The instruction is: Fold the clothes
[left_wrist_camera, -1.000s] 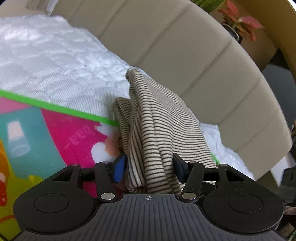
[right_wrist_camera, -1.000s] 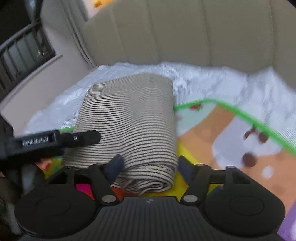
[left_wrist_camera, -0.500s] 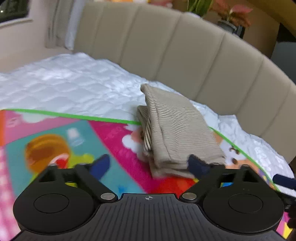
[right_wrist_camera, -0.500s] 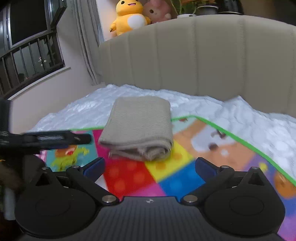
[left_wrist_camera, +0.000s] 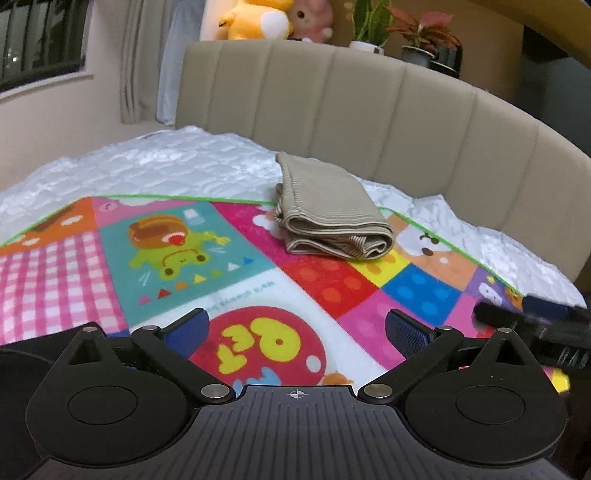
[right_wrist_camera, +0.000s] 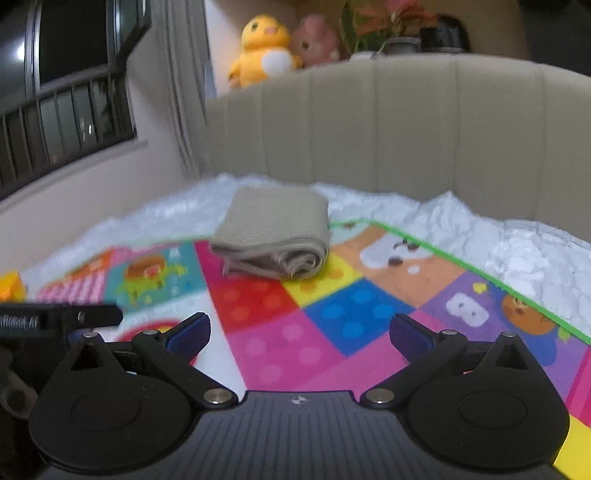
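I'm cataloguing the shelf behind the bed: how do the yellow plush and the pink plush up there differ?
The yellow duck plush has a white belly and an orange beak; the pink plush is a single soft pink with a pale muzzle. The duck plush sits to the left, nearer the curtain; the pink plush sits to its right, beside the potted plants. The duck plush looks larger. Both sit upright above the beige headboard, touching.

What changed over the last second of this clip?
Both claws let go of the folded garment and pulled back from it. The left claw and right claw now stand wide open over the mat with nothing between them. The garment stayed folded at the mat's far edge.
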`<state>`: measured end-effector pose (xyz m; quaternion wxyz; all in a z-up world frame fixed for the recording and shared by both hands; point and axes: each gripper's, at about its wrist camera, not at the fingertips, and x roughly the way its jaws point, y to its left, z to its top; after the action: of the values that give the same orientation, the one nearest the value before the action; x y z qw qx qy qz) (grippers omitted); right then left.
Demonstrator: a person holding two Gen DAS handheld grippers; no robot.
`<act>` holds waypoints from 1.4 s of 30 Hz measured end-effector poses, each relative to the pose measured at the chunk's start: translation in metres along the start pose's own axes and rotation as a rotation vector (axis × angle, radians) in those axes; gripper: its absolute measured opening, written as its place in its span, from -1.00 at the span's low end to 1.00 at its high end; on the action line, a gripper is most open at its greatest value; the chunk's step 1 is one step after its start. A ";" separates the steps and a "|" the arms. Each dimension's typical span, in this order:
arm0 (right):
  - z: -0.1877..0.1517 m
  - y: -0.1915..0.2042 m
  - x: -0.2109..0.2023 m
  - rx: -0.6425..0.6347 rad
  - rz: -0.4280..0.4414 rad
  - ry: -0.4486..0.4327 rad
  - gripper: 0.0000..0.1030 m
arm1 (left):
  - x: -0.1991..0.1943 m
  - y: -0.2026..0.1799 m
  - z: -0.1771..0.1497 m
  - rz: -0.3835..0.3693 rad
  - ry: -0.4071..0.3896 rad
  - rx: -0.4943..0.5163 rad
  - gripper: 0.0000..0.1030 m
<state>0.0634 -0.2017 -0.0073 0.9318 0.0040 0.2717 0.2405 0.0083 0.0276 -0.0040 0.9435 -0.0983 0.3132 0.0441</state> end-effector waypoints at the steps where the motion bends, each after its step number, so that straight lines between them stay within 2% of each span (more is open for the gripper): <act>1: 0.001 0.002 0.001 -0.006 0.009 0.011 1.00 | 0.002 -0.002 0.000 0.005 0.006 0.009 1.00; 3: 0.002 0.005 -0.002 -0.021 0.003 -0.007 1.00 | 0.005 -0.007 -0.002 0.009 0.012 0.042 1.00; 7: 0.002 -0.004 0.002 0.019 -0.010 0.019 1.00 | 0.000 -0.021 -0.008 0.009 -0.010 0.129 1.00; 10: 0.002 -0.009 0.004 0.043 -0.015 0.037 1.00 | 0.001 -0.025 -0.010 0.011 -0.004 0.155 1.00; 19: -0.002 -0.002 0.006 -0.006 -0.006 0.053 1.00 | 0.001 -0.023 -0.010 -0.005 0.005 0.140 1.00; 42: -0.001 -0.007 0.006 0.007 -0.003 0.058 1.00 | 0.002 -0.019 -0.009 -0.001 0.014 0.116 1.00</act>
<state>0.0700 -0.2055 -0.0121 0.9239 0.0000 0.2994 0.2383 0.0070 0.0069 -0.0090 0.9454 -0.0438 0.3220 0.0248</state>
